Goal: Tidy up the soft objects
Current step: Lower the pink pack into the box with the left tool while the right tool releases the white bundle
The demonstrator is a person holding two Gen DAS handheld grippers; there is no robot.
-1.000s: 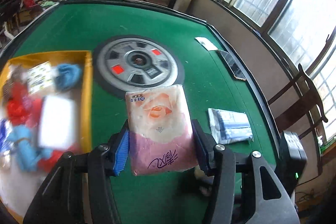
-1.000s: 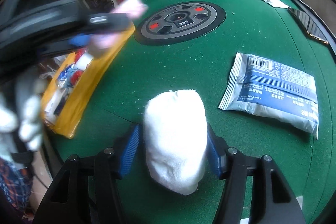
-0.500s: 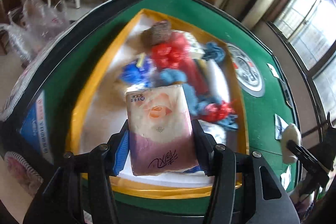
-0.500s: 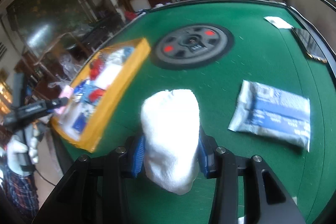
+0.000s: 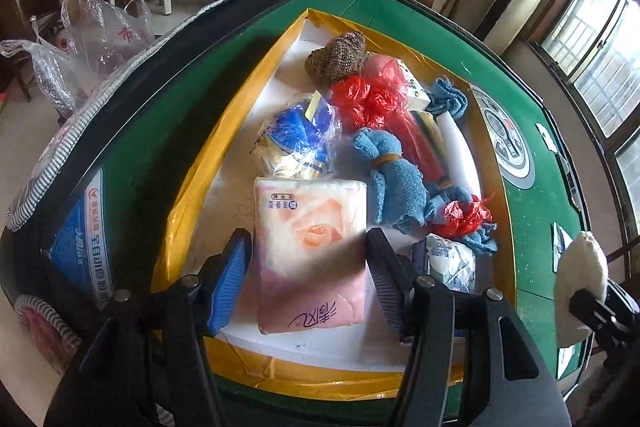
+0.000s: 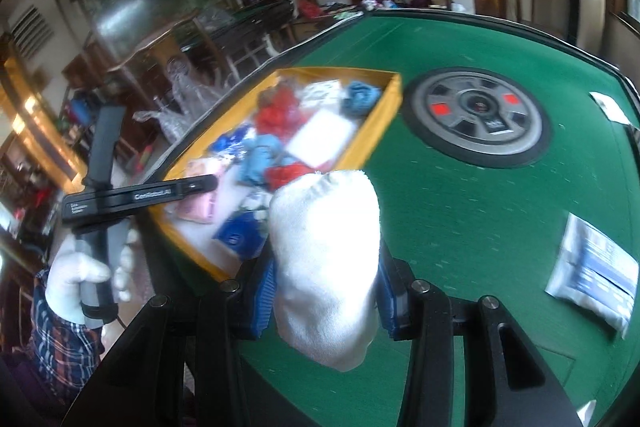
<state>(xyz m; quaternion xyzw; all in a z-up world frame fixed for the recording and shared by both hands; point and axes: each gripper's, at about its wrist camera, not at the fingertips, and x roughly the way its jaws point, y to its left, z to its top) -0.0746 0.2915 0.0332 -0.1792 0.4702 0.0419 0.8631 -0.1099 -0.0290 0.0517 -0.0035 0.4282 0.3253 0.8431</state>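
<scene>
My left gripper (image 5: 306,267) stands open around a pink tissue pack (image 5: 310,259) that lies in the near end of the yellow-rimmed box (image 5: 224,131); gaps show between the pads and the pack. The box holds several soft things: blue cloths (image 5: 394,183), red plastic bags (image 5: 372,95), a brown knitted ball (image 5: 336,57). My right gripper (image 6: 326,291) is shut on a white rolled towel (image 6: 326,267), held above the green table beside the box (image 6: 376,131). The towel also shows at the right edge of the left wrist view (image 5: 580,287).
A grey wipes packet (image 6: 592,267) lies on the green felt at the right. A round grey centre disc (image 6: 476,115) sits mid-table. A white card (image 6: 610,105) lies far right. Plastic bags (image 5: 92,39) and furniture stand beyond the table's left edge.
My left gripper carried the tissue pack from over the felt to the box, lowered it inside and opened. My right gripper lifted the towel and swung it toward the box.
</scene>
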